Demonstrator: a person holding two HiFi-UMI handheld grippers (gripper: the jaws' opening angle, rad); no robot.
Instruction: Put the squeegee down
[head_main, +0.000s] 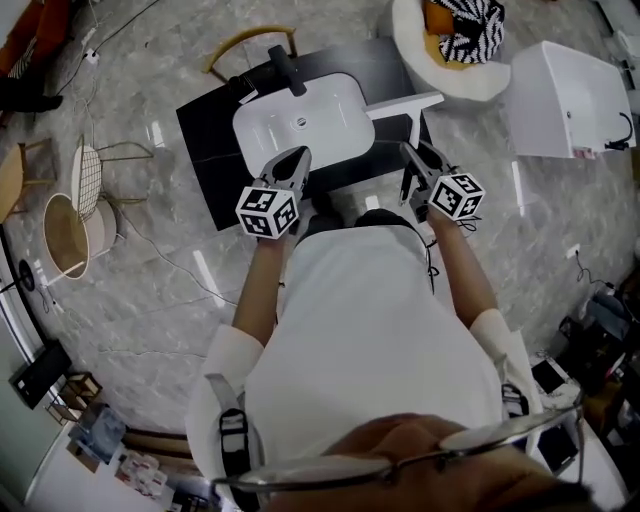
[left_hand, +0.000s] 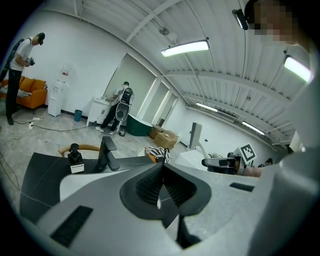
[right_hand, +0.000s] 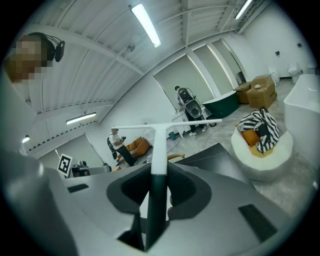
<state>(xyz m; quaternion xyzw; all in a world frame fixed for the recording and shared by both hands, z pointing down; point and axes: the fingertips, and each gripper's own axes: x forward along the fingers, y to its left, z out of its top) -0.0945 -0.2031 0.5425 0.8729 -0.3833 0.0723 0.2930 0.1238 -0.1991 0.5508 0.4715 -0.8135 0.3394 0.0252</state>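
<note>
The squeegee (head_main: 407, 105) has a white T-shaped blade and a dark handle. It sticks out over the right end of the white sink (head_main: 345, 130), which is set in a black countertop (head_main: 205, 130). My right gripper (head_main: 412, 155) is shut on its dark handle, and in the right gripper view the squeegee (right_hand: 159, 150) rises straight up from between the pads of the right gripper (right_hand: 159, 175). My left gripper (head_main: 296, 158) hovers over the sink's near rim. In the left gripper view, the left gripper (left_hand: 162, 166) is shut with nothing in it, pointing toward the black faucet (left_hand: 106, 152).
A black faucet (head_main: 285, 68) and a soap dispenser (left_hand: 75, 157) stand at the sink's far side. A round white seat with a striped cushion (head_main: 455, 35) and a white cabinet (head_main: 565, 100) stand to the right. Wire chairs (head_main: 85, 175) are at the left. People stand far off.
</note>
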